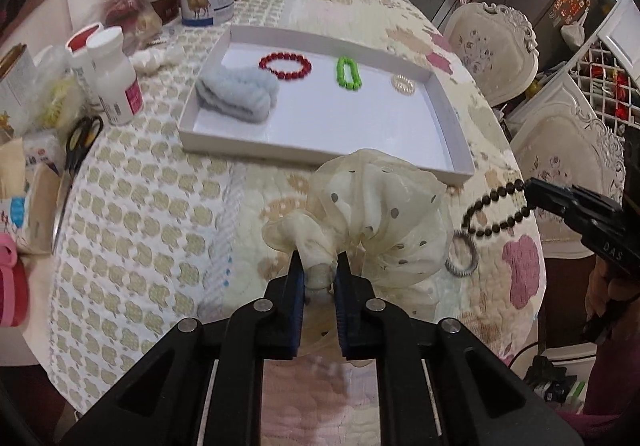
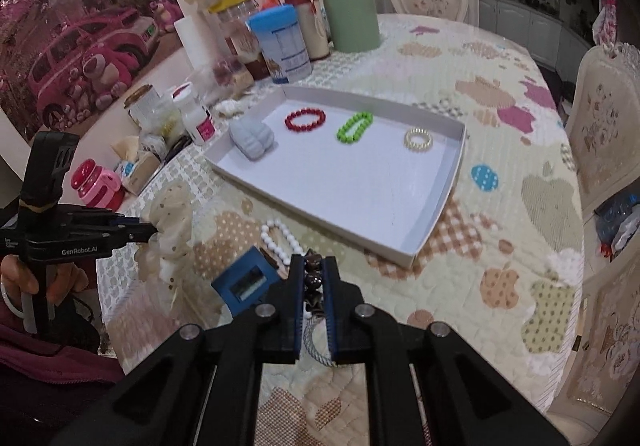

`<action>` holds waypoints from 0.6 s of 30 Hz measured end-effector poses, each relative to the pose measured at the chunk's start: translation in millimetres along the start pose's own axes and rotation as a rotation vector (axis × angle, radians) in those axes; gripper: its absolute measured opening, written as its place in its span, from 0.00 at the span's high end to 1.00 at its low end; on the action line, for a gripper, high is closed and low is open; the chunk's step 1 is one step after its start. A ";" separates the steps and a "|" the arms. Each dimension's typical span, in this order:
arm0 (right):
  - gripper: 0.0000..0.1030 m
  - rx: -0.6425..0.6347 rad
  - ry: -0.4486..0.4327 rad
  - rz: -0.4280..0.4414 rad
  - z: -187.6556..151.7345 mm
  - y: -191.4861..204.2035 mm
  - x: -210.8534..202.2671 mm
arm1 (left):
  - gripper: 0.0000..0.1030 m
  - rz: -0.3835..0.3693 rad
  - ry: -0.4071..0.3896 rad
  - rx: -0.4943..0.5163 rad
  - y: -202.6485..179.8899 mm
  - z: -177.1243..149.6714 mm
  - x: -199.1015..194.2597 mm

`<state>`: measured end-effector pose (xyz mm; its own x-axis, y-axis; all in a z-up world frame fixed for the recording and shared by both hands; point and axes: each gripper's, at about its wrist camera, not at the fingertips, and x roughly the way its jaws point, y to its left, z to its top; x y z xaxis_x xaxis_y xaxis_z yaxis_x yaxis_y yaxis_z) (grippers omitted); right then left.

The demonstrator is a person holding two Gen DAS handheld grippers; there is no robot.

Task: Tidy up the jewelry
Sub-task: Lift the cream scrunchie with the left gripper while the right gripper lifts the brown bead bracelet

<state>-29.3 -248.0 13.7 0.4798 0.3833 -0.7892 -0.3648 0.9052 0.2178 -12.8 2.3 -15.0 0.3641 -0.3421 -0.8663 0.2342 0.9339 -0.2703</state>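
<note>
Jewelry sort, partway done: white tray [image 1: 448, 114] on the quilted desk [image 1: 132, 214] serves as landmark. Inside the tray: grey-blue fluffy scrunchie [image 1: 238, 94] at its left end, red bead bracelet [image 1: 285, 65] beside that, green bead bracelet [image 1: 348, 73] at the middle, pearly coil hair tie [image 1: 403, 83] toward its right end; the near half of the tray is bare. Outside the tray, on the desk in front of its near edge: white bead bracelet [image 2: 282, 236] and a blue sharpener-like box [image 2: 245, 280], both untouched. In hand, not yet stowed: cream dotted organza scrunchie [image 1: 372, 206], pinched by a fold between the closed jaws of the left gripper [image 1: 319, 266]; dark bead bracelet [image 1: 494, 212] clamped in the closed jaws of the right gripper [image 2: 313, 270], its loop hanging free, with a grey coil hair tie [image 1: 462, 256] dangling below it. Pose: both grippers tilt steeply downward toward the desk, short of the tray's near edge, each held by a hand at its grip, loads raised clear of the quilt. Judged remaining: carry both loads into the tray, then the white bead bracelet
</note>
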 end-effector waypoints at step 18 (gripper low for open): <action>0.92 0.022 -0.044 -0.025 16.2 -7.9 -11.6 | 0.95 0.016 -0.080 -0.021 -3.8 43.6 -3.6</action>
<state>-19.1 -256.6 30.5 0.5229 0.3678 -0.7689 -0.3350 0.9182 0.2114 24.2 -4.6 7.5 0.4385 -0.3332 -0.8347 0.2088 0.9411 -0.2660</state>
